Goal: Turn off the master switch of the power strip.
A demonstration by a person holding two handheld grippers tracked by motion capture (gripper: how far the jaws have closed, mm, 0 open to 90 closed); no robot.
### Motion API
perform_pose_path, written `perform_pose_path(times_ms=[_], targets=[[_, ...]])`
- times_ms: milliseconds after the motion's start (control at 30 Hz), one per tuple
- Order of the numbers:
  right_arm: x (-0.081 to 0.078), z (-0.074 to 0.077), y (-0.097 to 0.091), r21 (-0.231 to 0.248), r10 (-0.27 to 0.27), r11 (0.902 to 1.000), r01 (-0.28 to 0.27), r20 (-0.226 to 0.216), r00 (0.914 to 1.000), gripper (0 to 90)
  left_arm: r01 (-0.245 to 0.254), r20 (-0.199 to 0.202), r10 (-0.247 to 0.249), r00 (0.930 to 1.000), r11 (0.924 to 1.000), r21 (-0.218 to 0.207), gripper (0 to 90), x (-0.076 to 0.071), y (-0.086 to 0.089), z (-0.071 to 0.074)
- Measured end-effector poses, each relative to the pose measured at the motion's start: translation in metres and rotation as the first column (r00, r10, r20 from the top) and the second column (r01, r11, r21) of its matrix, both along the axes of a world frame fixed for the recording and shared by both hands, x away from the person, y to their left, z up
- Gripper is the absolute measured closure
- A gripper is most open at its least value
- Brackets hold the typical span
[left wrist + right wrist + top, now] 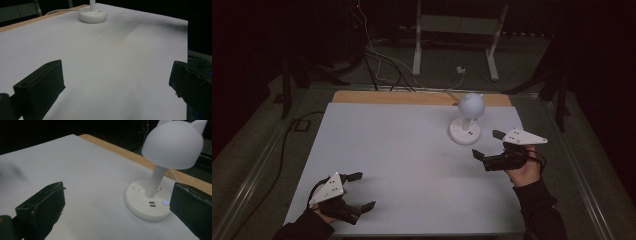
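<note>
Right gripper (pixel 488 144), jaws wide and empty, near the unlabelled white lamp (pixel 466 120); left gripper (pixel 362 190) likewise gapes empty.

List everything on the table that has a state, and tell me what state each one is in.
Lamp: upright on its round base, shade unlit.
Button on the lamp base: glowing blue.
Left hand-held gripper: open, holding nothing, near the table's front edge.
Right hand-held gripper: open, holding nothing, beside the lamp base, not touching it.

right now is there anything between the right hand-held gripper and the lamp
No. In the high view only bare white table top separates the right hand-held gripper from the lamp; the right gripper view shows the same.
</note>
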State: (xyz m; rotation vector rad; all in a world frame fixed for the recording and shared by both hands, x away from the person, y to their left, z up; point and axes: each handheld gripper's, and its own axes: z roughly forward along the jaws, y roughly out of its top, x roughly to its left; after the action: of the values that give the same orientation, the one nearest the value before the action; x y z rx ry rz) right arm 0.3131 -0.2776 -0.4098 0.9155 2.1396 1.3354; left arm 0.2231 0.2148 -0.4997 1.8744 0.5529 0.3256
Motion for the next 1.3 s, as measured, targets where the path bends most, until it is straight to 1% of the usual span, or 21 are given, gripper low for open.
perform_pose_path(times_ms=[67, 167, 200, 267, 367, 400, 467, 567, 667, 800, 867, 933, 1000, 1067, 1100, 1200, 1267, 1300], targets=[[0.004, 0.001, -0.003, 0.007, -0.006, 1.0, 0.006, -0.001, 1.0, 0.0, 0.0, -0.001, 0.0, 1.0, 1.0, -0.009, 0.4, 0.0, 0.0, 0.0], [0.01, 0.001, -0.006, 0.009, -0.021, 0.9997, 0.021, -0.006, 0.9998, 0.0, -0.001, -0.002, 0.001, 1.0, 1.0, -0.004, 0.4, 0.0, 0.0, 0.0], [0.01, 0.001, -0.006, 0.009, -0.021, 0.9997, 0.021, -0.006, 0.9998, 0.0, -0.001, -0.002, 0.001, 1.0, 1.0, -0.004, 0.4, 0.0, 0.0, 0.0], [0.017, 0.0, -0.009, 0.007, -0.038, 0.9993, 0.038, -0.012, 0.9992, 0.0, -0.002, -0.003, 0.002, 1.0, 1.0, -0.01, 0.4, 0.0, 0.0, 0.0], [0.025, -0.002, -0.012, 0.015, -0.054, 0.9984, 0.054, -0.019, 0.9984, 0.0, -0.002, -0.003, 0.002, 1.0, 1.0, -0.003, 0.4, 0.0, 0.0, 0.0], [0.025, -0.002, -0.012, 0.015, -0.054, 0.9984, 0.054, -0.019, 0.9984, 0.0, -0.001, -0.004, 0.001, 1.0, 1.0, -0.004, 0.4, 0.0, 0.0, 0.0], [0.033, -0.005, -0.014, 0.015, -0.068, 0.9975, 0.069, -0.027, 0.9973, 0.0, -0.005, -0.002, 0.005, 1.0, 1.0, -0.005, 0.4, 0.0, 0.0, 0.0], [0.04, -0.01, -0.015, 0.017, -0.081, 0.9965, 0.081, -0.036, 0.9961, 0.0, -0.006, -0.002, 0.006, 1.0, 1.0, -0.002, 0.4, 0.0, 0.001, 0.0], [0.047, -0.014, -0.015, 0.009, -0.096, 0.9953, 0.096, -0.04, 0.9946, 0.0, -0.007, -0.002, 0.007, 1.0, 0.9999, -0.008, 0.4, 0.001, 0.001, 0.0], [0.056, -0.018, -0.018, 0.007, -0.115, 0.9933, 0.115, -0.05, 0.9921, 0.0, -0.005, -0.003, 0.005, 1.0, 1.0, -0.003, 0.4, 0.0, 0.0, 0.0], [0.06, -0.02, -0.019, 0.018, -0.122, 0.9922, 0.123, -0.062, 0.9906, 0.0, -0.007, -0.002, 0.007, 1.0, 1.0, -0.005, 0.4, 0.001, 0.0, 0.0], [0.061, -0.021, -0.019, 0.017, -0.127, 0.9916, 0.128, -0.061, 0.99, 0.0, -0.008, -0.002, 0.008, 1.0, 0.9999, -0.007, 0.4, 0.001, 0.001, 0.0], [0.066, -0.024, -0.021, 0.031, -0.131, 0.9906, 0.133, -0.06, 0.9895, 0.0, -0.007, -0.002, 0.007, 1.0, 1.0, -0.006, 0.4, 0.001, 0.001, 0.0], [0.068, -0.026, -0.021, 0.032, -0.133, 0.9903, 0.135, -0.065, 0.989, 0.0, -0.008, -0.004, 0.008, 1.0, 0.9999, -0.011, 0.4, 0.001, 0.001, 0.0], [0.072, -0.029, -0.022, 0.028, -0.143, 0.9891, 0.145, -0.071, 0.9872, 0.0, -0.006, -0.003, 0.006, 1.0, 1.0, -0.007, 0.4, 0.001, 0.001, 0.0], [0.076, -0.031, -0.023, 0.032, -0.149, 0.9878, 0.152, -0.077, 0.9857, 0.0, -0.007, -0.002, 0.007, 1.0, 1.0, -0.005, 0.4, 0.0, 0.001, 0.0], [0.082, -0.035, -0.024, 0.047, -0.151, 0.9866, 0.156, -0.096, 0.9839, 0.0, -0.007, -0.007, 0.007, 1.0, 0.9999, -0.009, 0.4, 0.001, 0.001, 0.0], [0.084, -0.037, -0.024, 0.046, -0.16, 0.9852, 0.165, -0.094, 0.9825, 0.0, -0.007, -0.007, 0.007, 1.0, 0.9999, -0.009, 0.4, 0.001, 0.001, 0.0]])
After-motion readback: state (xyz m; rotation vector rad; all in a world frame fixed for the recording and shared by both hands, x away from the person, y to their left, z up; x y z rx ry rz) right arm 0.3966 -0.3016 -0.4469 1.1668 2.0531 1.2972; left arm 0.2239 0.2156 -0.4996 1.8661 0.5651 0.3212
